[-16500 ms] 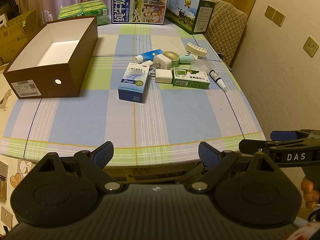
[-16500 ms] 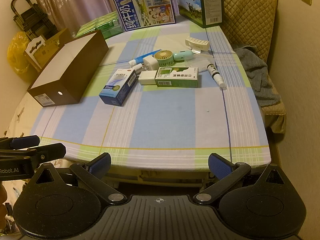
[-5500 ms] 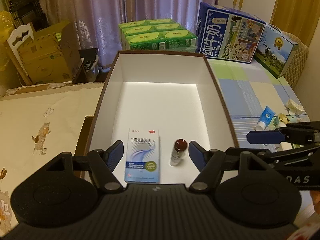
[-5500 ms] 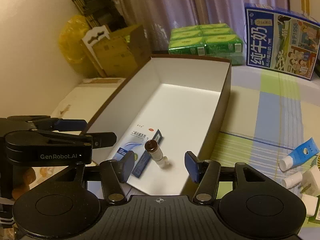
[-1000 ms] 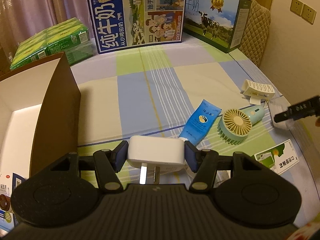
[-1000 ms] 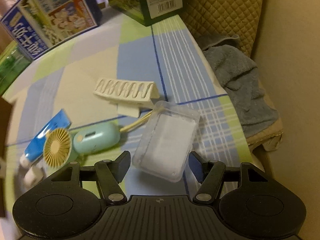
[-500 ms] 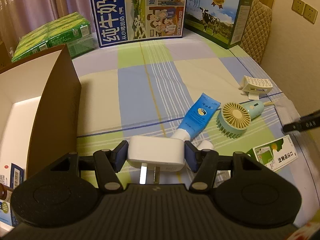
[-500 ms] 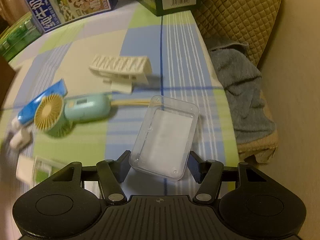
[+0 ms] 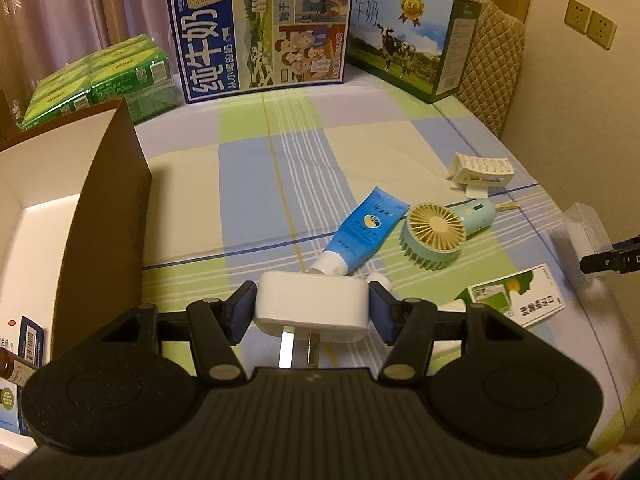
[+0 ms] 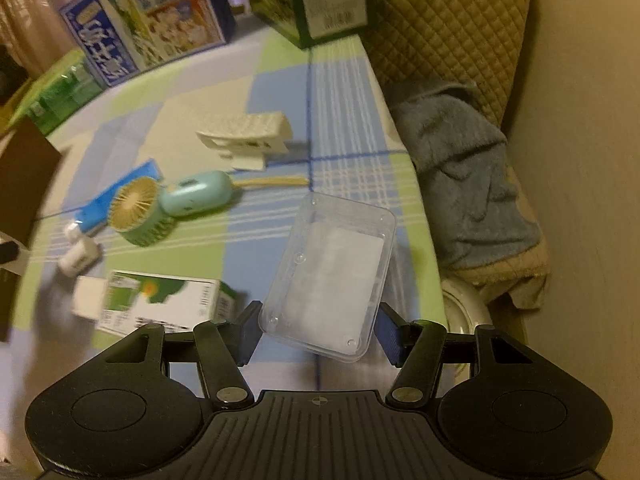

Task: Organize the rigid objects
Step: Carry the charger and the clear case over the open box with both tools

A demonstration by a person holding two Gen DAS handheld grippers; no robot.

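Here, at the far left of your left wrist view, the brown box [image 9: 92, 216] stood open on the checked worktop [image 9: 248, 184], and a blue-and-white carton [image 9: 28, 340] and a small brown-capped bottle [image 9: 12, 368] lay in its near corner. Just right of the box, your left claw [image 9: 312, 310] was half open but clamped on the white plug adapter [image 9: 311, 306], both blue pads pressing its sides and its two prongs pointing back at the camera. Beyond it lay a blue tube [image 9: 362, 236], cap toward you, then a mint handheld fan [image 9: 434, 236] touching the tube's side, and a cream comb-like clip [image 9: 480, 170] farther back. Nearer you and to the right sat a green-and-white carton [image 9: 516, 296].

In your right wrist view, blurred on its left half, that same green-and-white carton [image 10: 160, 300] lay left of your right claw [image 10: 318, 332]. That claw was about half open, gripping a clear plastic case [image 10: 332, 276] by its near end, the case tilted and lifted off the worktop near the right edge. To the right a blue-grey towel [image 10: 464, 184] lay on a quilted chair [image 10: 448, 20]
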